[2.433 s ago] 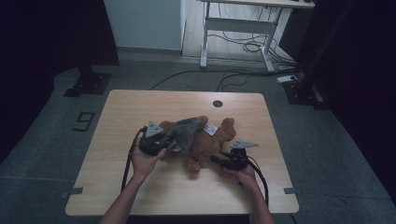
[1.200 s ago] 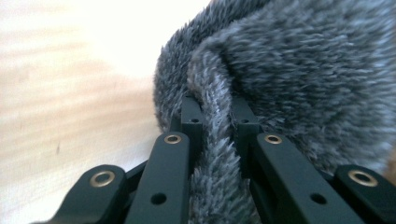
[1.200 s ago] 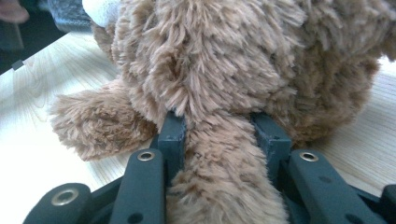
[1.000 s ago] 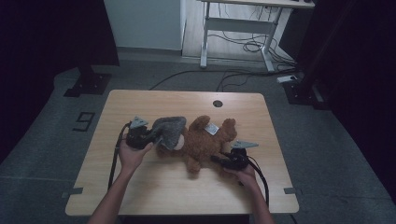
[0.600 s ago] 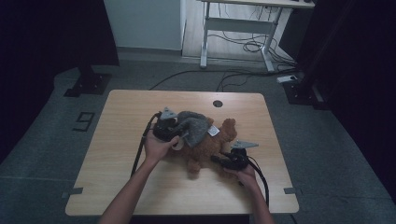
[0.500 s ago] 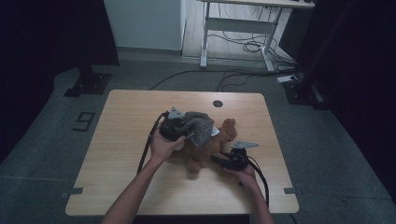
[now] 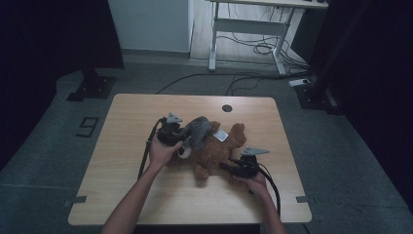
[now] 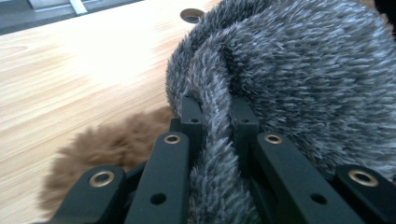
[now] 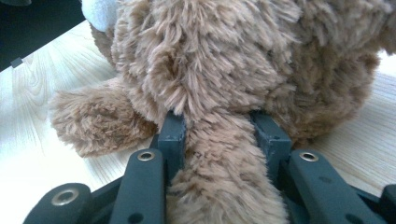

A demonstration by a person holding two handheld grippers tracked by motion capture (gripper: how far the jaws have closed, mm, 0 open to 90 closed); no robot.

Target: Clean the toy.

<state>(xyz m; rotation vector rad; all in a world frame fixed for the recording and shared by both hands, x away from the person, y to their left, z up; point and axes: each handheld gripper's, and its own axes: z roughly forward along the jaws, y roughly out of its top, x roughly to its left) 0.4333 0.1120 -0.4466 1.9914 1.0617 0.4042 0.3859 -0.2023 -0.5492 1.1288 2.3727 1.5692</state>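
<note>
Nearest your side of the table [image 7: 122, 204], a broad strip of bare wood runs along the near edge, with both your forearms crossing it. Just beyond it, your right gripper [image 7: 234, 168] lies low on the wood, its jaws clamped on a limb of the brown teddy bear [image 7: 214, 151]; in the right gripper view the brown fur of the teddy bear [image 9: 224, 177] bulges between the two black fingers [image 9: 172, 133]. To the right of that hand you have only a narrow margin before the table's right edge. The bear lies sprawled about the middle of the tabletop. On its left, your left gripper [image 7: 181, 138] pinches a fold of the grey plush cloth [image 7: 197, 131] that lies draped over the bear's upper part; in the left gripper view the grey plush cloth [image 8: 289, 79] is squeezed tight between the fingers [image 8: 191, 112]. Left of that hand the wood stays open all the way to the left edge. Farther on, bare wood continues to the far edge, where a round cable hole [image 7: 227, 108] sits.
</note>
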